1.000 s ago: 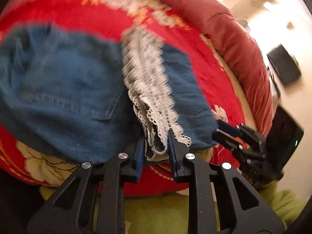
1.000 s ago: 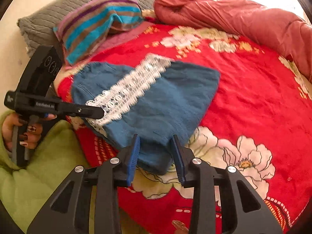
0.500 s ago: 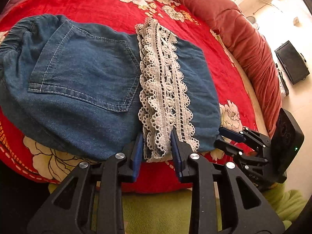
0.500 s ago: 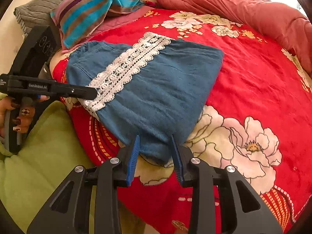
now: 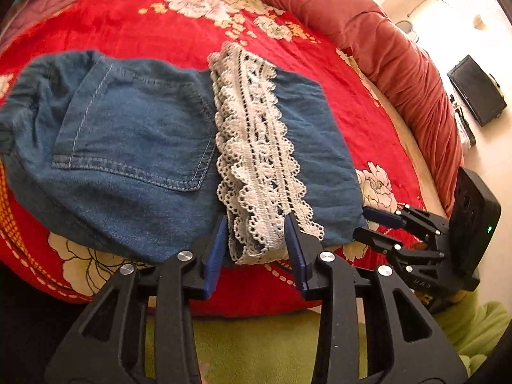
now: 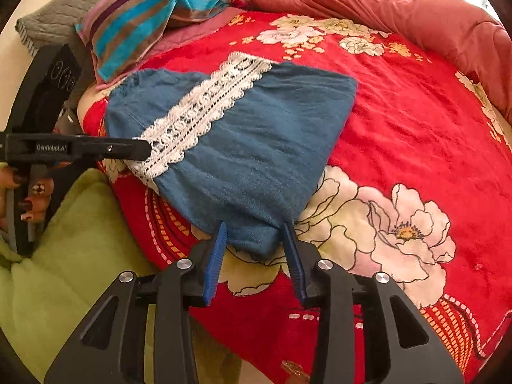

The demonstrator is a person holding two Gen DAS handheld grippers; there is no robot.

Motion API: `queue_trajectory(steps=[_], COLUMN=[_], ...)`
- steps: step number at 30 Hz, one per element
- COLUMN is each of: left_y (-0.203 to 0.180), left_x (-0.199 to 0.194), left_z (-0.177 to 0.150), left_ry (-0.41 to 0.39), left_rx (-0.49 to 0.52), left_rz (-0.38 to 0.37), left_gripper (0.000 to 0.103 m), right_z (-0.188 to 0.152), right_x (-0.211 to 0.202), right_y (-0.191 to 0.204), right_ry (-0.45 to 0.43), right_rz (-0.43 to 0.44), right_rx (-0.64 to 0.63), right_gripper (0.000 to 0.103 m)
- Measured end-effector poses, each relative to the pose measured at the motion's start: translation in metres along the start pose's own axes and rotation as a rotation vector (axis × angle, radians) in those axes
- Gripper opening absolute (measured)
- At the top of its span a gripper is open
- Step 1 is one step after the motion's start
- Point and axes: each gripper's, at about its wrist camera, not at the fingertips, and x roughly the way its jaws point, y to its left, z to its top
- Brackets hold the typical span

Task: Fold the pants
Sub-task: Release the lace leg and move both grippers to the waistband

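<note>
Straddling the lace [image 5: 256, 147] end of the folded pants [image 5: 134, 147], the left gripper [image 5: 256, 243] has its jaws just eased apart, pads beside the lace but not pressing. The pants lie on a red blanket [image 5: 160, 25]; a rolled quilt [image 5: 400, 57] lies behind.

In the right view, the right gripper [image 6: 254, 246] stands apart too, just opened, the pants' corner between its pads. A striped cloth [image 6: 144, 16] lies beyond.
</note>
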Motion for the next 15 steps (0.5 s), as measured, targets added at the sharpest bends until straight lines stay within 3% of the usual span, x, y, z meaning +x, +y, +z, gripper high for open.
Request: queue_trajectory(steps=[9,14,15], left_y=[-0.005,-0.004,-0.004], left_x=[-0.019,-0.035,-0.038], left_z=[-0.001,-0.003,-0.002], left_ry=[-0.059,-0.107,-0.114], left_rx=[0.027,0.036,0.038], left_rz=[0.038,0.083,0.089], left_gripper=[0.033,0.043,0.048], right_z=[0.006,0.009,0.011], right_x=[-0.015,-0.019,-0.019], right_y=[-0.003,0.002,0.003], right_ry=[-0.05,-0.073,-0.077], right_rz=[-0.011,-0.016,-0.018], right_rx=[0.022,0.019,0.022], right_gripper=[0.065,0.076,0.083])
